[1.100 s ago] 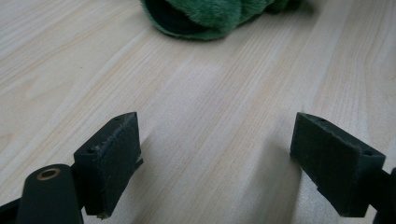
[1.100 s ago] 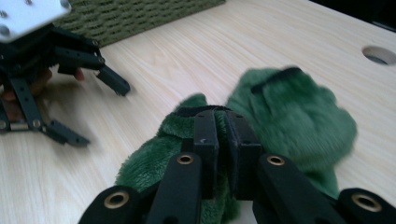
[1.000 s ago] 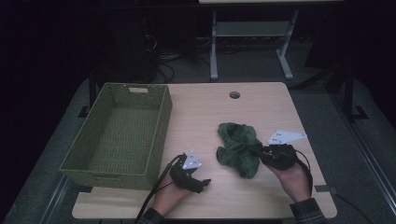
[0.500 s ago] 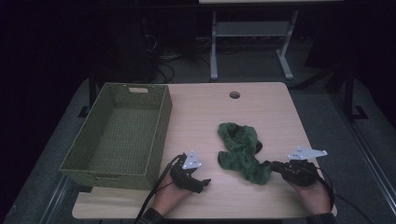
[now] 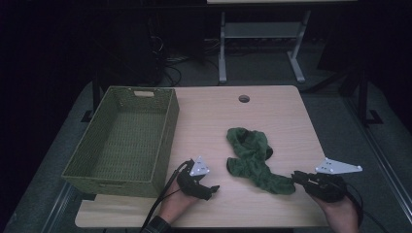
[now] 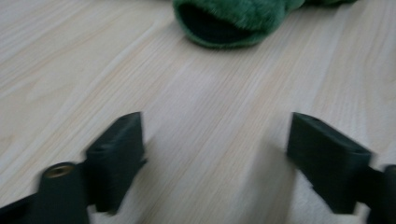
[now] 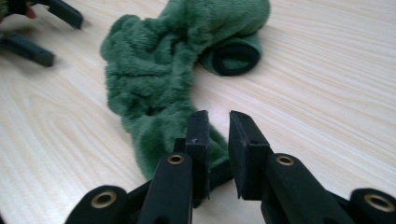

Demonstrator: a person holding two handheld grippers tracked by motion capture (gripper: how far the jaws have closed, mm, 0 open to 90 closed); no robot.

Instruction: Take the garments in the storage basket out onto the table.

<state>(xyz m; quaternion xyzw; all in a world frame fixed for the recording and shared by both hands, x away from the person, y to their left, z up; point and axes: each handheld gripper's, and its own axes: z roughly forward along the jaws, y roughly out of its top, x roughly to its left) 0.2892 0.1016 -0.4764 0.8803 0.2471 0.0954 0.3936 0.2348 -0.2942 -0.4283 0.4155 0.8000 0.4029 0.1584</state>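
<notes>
So here's where I'm at: the fuzzy green garment (looks like a plush sleeve or legging, hard to say which) is lying crumpled on the wooden table, right of the woven basket. It runs as a long strip from a bunched-up far end down to a near end that tails off toward my right side. My right gripper sits right at that near tip. Its jaws have just been opening a little, there's a narrow gap between them, and the cloth end lies just under and beside the left jaw, not pinched as far as I can see. My left gripper is wide open over bare table, with the cuff opening of the garment straight ahead but well apart from it. So the right one is way closer, and I reckon any next grab goes along the strip's long axis from that tail end.
</notes>
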